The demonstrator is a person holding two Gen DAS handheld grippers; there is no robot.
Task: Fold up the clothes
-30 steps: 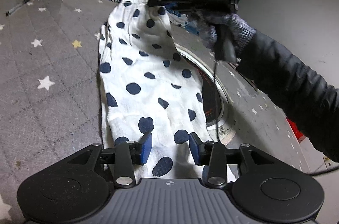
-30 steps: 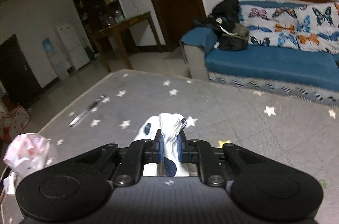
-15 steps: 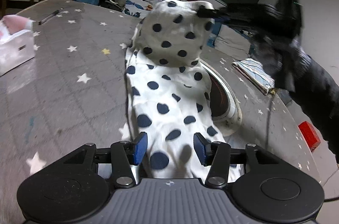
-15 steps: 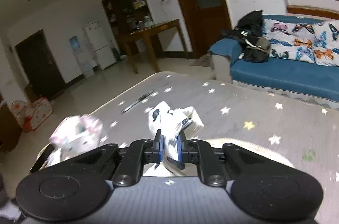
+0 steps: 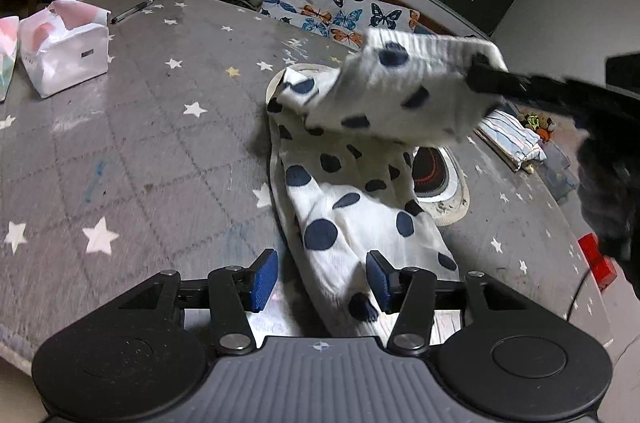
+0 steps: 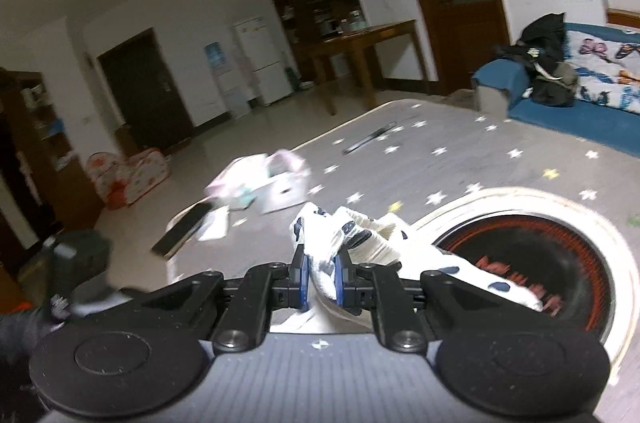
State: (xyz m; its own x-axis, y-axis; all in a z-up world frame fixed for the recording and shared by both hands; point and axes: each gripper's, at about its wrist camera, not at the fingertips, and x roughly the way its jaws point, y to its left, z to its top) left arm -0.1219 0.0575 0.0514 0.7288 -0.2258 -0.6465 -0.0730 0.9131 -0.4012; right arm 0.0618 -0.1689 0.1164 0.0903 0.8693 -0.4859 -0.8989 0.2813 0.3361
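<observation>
A white garment with dark blue polka dots [image 5: 352, 207] lies lengthwise on the grey star-patterned table [image 5: 132, 151]. My right gripper [image 6: 322, 275] is shut on the garment's far end [image 6: 332, 239] and holds that end lifted and doubled back over the rest; in the left wrist view this raised end [image 5: 412, 91] hangs blurred above the cloth, with the right gripper [image 5: 480, 79] coming in from the right. My left gripper [image 5: 322, 279] stands open over the near end of the garment, its blue pads [image 5: 264, 279] apart from the cloth between them.
A round white-rimmed burner [image 6: 532, 255] with a dark red centre is set into the table, partly under the garment. A white tissue pack [image 5: 64, 51] and a pen [image 5: 132, 11] lie at the left. A folded striped cloth [image 5: 508, 135] lies far right. A blue butterfly sofa [image 6: 592, 95] stands behind.
The right gripper has carried the garment's far end up and toward the near end, doubling it over. The left gripper drew back along the table and its jaws widened off the cloth.
</observation>
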